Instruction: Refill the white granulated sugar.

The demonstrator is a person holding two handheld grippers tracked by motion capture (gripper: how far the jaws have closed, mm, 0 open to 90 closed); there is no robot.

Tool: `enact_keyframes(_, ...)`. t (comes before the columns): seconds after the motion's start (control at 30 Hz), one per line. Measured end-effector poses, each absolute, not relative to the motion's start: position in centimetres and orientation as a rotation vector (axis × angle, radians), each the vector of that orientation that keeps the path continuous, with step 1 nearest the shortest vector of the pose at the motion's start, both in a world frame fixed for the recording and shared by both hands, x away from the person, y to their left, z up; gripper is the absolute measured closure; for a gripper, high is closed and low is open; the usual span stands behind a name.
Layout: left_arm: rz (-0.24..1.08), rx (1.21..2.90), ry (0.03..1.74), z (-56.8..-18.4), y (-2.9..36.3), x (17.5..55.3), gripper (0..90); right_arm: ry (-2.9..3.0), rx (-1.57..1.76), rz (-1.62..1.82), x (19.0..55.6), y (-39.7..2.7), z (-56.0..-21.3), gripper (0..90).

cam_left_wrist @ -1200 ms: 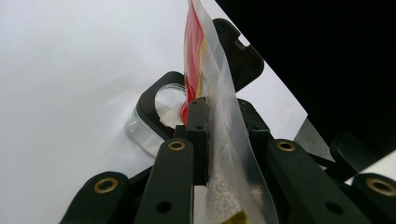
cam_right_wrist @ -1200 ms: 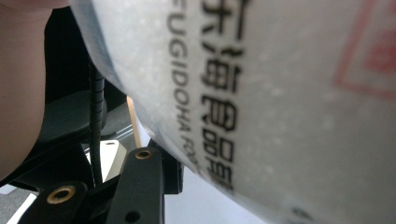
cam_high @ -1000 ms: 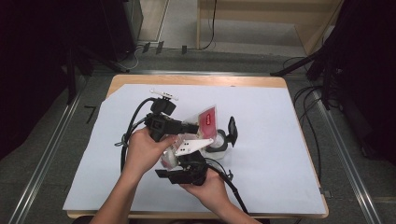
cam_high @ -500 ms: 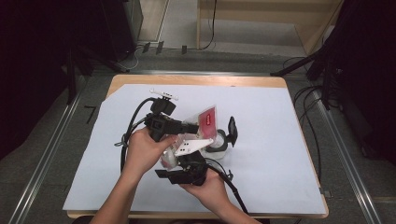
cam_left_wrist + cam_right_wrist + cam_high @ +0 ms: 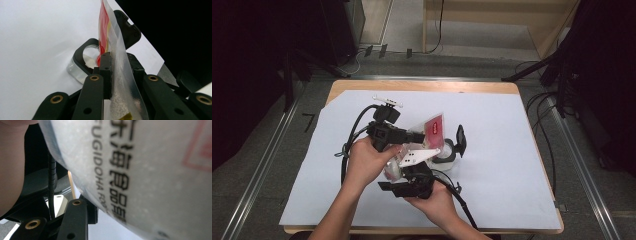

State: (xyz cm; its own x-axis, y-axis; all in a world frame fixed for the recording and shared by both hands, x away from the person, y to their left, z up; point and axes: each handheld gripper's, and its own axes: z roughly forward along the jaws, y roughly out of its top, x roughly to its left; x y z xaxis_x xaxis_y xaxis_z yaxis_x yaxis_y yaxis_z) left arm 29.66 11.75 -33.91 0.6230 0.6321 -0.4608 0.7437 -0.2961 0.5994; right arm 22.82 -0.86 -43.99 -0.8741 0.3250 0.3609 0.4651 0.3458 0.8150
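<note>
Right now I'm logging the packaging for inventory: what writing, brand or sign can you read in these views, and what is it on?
"FUGIDOHA FO...": Latin capitals on the clear plastic pouch, cut off.
Chinese characters beside them on the pouch: large, but I can't read them surely.
Red square mark at the pouch's corner: blurred.
Red label on the pouch in the high view: too small.

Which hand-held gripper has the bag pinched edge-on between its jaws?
The left hand-held gripper: its jaws clamp the clear food bag along its sealed edge. The right hand-held gripper is lower on the same bag.
</note>
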Motion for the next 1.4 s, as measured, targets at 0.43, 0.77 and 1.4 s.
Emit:
enact_keyframes(0.43, -0.179, 2.015, 1.079, -33.9, 11.79, 29.65, 78.2, -2.46, -0.731, -1.556, 22.74, -0.82, -43.9, 62.0)
enact_keyframes(0.77, -0.177, 2.021, 1.079, -33.9, 11.84, 29.68, 78.0, -2.454, -0.738, -1.549, 22.75, -0.84, -43.85, 62.3)
enact_keyframes(1.4, -0.183, 2.015, 1.079, -33.94, 11.86, 29.73, 77.2, -2.45, -0.734, -1.539, 22.73, -0.88, -43.72, 62.5)
